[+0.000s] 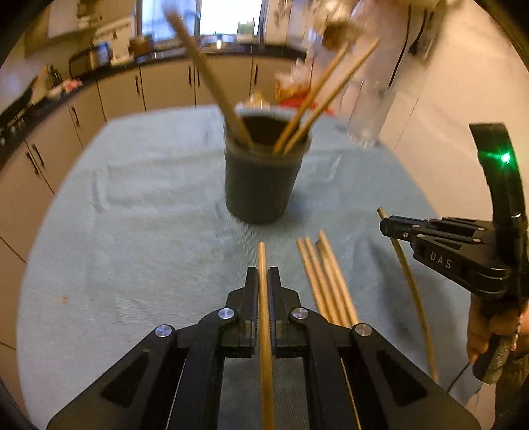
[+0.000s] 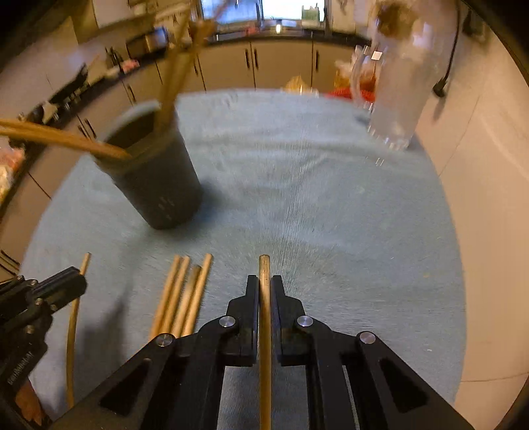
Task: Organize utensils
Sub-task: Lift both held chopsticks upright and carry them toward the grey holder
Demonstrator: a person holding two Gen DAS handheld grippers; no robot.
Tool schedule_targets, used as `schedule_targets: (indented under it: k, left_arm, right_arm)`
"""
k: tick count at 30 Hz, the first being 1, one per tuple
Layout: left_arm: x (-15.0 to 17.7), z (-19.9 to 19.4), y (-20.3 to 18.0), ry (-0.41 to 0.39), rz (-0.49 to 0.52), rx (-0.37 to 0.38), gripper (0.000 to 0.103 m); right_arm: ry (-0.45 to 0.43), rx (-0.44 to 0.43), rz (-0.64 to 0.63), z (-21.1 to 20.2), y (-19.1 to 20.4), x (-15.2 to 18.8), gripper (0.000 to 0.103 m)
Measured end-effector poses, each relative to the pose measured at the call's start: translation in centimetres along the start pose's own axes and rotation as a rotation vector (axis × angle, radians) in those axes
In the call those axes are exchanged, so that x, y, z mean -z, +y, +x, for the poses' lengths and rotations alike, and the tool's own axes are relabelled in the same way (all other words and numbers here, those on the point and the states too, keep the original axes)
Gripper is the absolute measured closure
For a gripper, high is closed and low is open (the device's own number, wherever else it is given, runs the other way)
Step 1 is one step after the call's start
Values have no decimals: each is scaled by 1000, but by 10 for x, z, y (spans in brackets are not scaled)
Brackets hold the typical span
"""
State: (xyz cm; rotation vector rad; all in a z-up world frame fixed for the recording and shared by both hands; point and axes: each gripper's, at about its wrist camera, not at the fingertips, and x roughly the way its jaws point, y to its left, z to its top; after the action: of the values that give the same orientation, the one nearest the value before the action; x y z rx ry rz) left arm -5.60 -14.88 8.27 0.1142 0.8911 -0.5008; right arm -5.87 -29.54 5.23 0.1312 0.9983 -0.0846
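Both the left tool (image 1: pixel 263 281) and the right tool (image 2: pixel 264 289) are matte black, with silver round screws at the joints, white "DAS" lettering and a green light on the right one's curved housing.

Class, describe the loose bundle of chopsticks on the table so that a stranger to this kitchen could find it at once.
Start at the round table's blue cloth and find the dark cup holding several sticks. Nearer the camera than the cup, four chopsticks lie side by side on the cloth. Unlike the single sticks on either side, no fingers grip them.

Cream cabinets (image 1: pixel 165 86), bright window (image 1: pixel 228 16), white wall (image 1: pixel 446 109)
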Motion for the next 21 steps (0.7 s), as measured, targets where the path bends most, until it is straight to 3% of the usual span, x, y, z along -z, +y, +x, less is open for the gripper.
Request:
schedule_targets:
  k: [3, 9, 21]
  left_arm:
    - [-5, -30, -5, -78, -1, 8, 98]
    - [2, -89, -7, -201, 0, 16, 98]
    - [49, -167, 5, -307, -41, 23, 98]
  right_arm:
    - [-111, -6, 8, -41, 1, 1, 96]
    - [-255, -39, 40, -109, 3, 17, 96]
    - [-342, -56, 31, -170, 10, 60, 96]
